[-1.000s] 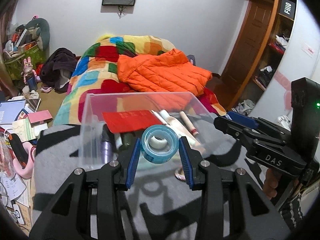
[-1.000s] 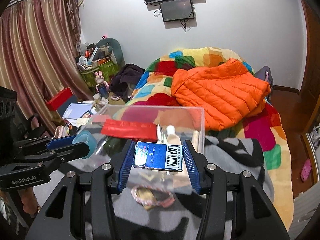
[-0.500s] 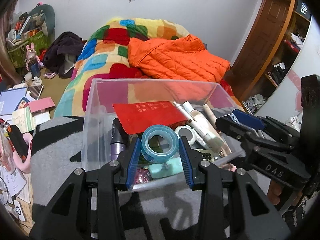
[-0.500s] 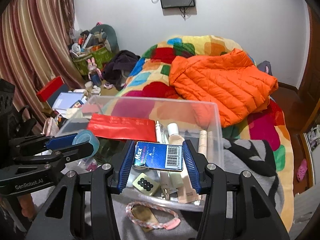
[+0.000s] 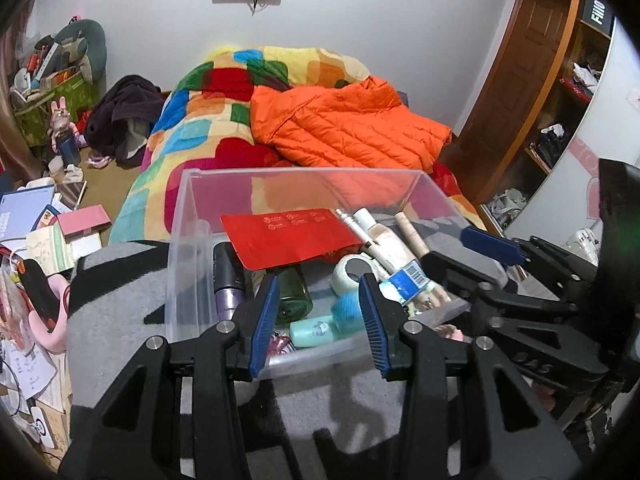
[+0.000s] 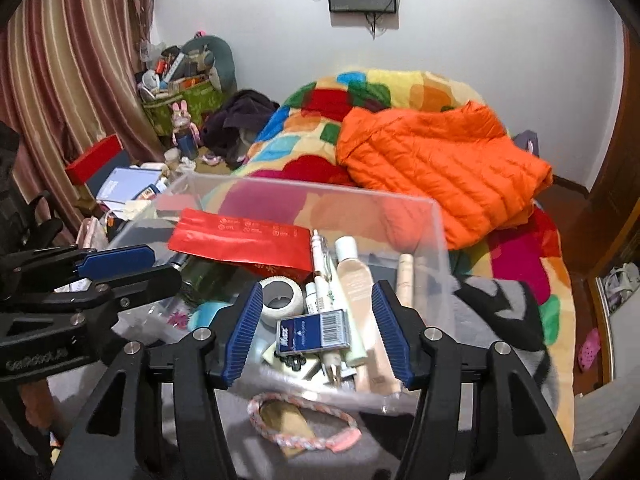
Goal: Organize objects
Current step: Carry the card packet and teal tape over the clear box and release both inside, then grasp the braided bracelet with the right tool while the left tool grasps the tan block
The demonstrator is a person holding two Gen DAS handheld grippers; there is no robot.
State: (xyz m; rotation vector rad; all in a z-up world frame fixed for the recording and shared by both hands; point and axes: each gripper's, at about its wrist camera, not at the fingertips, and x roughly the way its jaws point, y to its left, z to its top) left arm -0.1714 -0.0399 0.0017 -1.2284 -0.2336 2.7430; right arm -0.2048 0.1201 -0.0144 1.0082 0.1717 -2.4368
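The left claw (image 5: 318, 318) stands with its fingers apart and nothing between them, poised over the near wall of the clear bin (image 5: 304, 354). Just past its tips, inside the bin, lies the blue tape roll (image 5: 347, 314), beside a pale green bottle (image 5: 314, 331). The right claw (image 6: 316, 330) is likewise spread and empty, over the same near wall; the blue barcode box (image 6: 314, 334) lies in the bin between its fingers but touches neither, resting on tubes and a small card.

Both items look freshly placed, so the step in hand seems to be the drop-off into the bin. The next move likely calls for lifting both claws clear of the bin without knocking its wall, then going for something loose. The braided pink band (image 6: 304, 426), on the grey blanket (image 6: 496, 308) just outside the near wall, seems the closest candidate.

Further into the bin are a white tape roll (image 6: 280, 294), a dark green bottle (image 5: 294, 290), a purple-and-black tube (image 5: 228, 280) along the left wall, a pen and cream tubes (image 6: 354, 276) toward the right wall, and a red packet (image 6: 244, 240) laid across the far side.
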